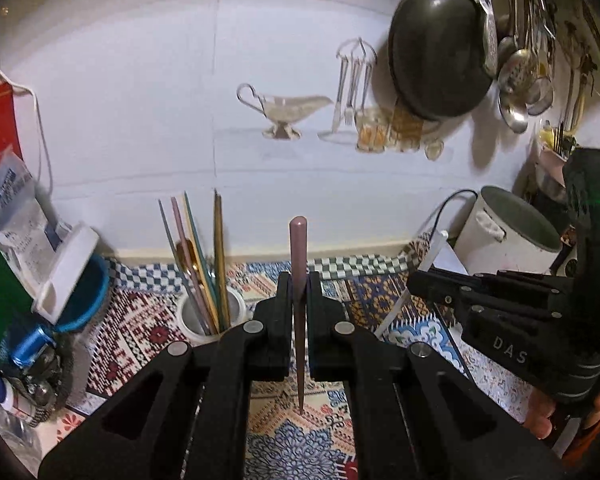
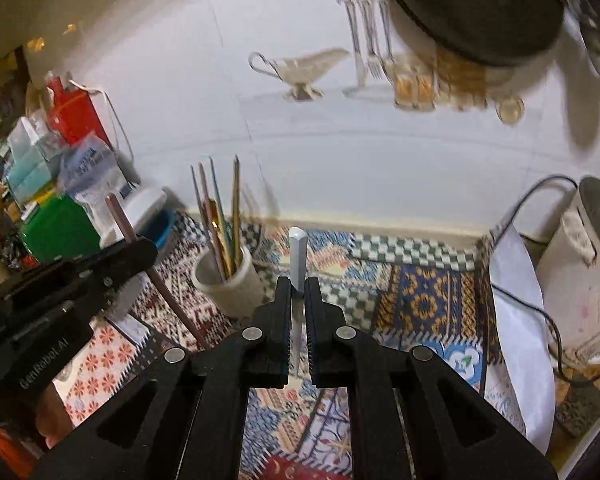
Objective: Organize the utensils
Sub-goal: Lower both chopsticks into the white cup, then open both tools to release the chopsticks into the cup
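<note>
My left gripper (image 1: 299,280) is shut on a pink chopstick (image 1: 298,248) that stands upright between its pads, blunt end up. My right gripper (image 2: 298,284) is shut on a white chopstick (image 2: 298,256), also upright. A white cup (image 1: 212,314) on the patterned cloth holds several coloured chopsticks and a gold spoon; it sits just left of and beyond the left gripper. In the right wrist view the cup (image 2: 228,284) is ahead to the left, with the left gripper (image 2: 134,248) and its pink chopstick (image 2: 120,216) beside it. The right gripper (image 1: 416,280) shows at the right of the left wrist view.
A patterned cloth (image 1: 380,300) covers the counter up to a white tiled wall (image 1: 140,100). A white pot (image 1: 508,232) with a black cable stands at the right. Boxes, a green lid and a blue tub (image 1: 84,292) crowd the left. A dark pan (image 1: 436,48) and ladles hang above.
</note>
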### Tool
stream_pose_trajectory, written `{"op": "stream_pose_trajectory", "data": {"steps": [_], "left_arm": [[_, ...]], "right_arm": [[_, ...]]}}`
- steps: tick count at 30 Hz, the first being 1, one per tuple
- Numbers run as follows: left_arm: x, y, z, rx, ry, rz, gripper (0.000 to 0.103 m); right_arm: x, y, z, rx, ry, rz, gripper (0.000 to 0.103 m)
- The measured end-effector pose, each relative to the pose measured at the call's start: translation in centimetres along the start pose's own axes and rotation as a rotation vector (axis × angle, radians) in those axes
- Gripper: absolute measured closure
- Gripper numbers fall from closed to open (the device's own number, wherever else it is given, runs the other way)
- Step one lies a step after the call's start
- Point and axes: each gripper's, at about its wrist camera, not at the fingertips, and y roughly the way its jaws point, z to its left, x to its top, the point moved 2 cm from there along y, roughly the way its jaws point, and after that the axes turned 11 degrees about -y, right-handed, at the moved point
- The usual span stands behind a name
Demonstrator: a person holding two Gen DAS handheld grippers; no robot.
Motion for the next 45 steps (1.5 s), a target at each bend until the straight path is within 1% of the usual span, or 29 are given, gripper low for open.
{"op": "stream_pose_trajectory", "data": {"steps": [9,15,20,24,29,32,37,40,43,45], "left_arm": [[3.8,-1.6,2.0,0.039,-0.021,-0.089,0.099],[6.4,-2.0,3.9,0.071,-0.044,-0.141,0.099],[8.2,-1.6,5.5,0.097,-0.060,-0.168,0.099],[9.0,-0.5,6.7,0.115,-0.081,-0.170,0.099],[8.7,2.3,8.6,0.143,-0.110,-0.142,0.099],[7.8,4.4,10.0,0.149,-0.148,-0.093,0.099],[5.5,7.7,12.0,0.204,-0.179,-0.008,0.099],[4.4,8.7,12.5,0.237,-0.176,0.027,0.099],[3.4,9.5,12.7,0.235,-0.189,0.079,0.099],[3.2,9.5,12.7,0.231,-0.193,0.100,0.099]], "right_arm": [[4.7,-0.5,1.7,0.043,-0.039,-0.092,0.097],[7.7,0.2,2.9,0.074,-0.074,-0.139,0.097],[9.2,1.8,3.9,0.106,-0.092,-0.149,0.097],[9.8,4.2,4.7,0.138,-0.105,-0.118,0.097],[8.8,7.8,5.4,0.169,-0.121,-0.051,0.097],[7.7,10.1,5.6,0.186,-0.120,0.007,0.097],[5.8,13.2,6.1,0.205,-0.123,0.107,0.097],[5.3,14.0,6.5,0.198,-0.141,0.132,0.096],[4.9,14.5,6.7,0.201,-0.150,0.159,0.096],[5.0,14.6,6.9,0.193,-0.146,0.174,0.096]]}}
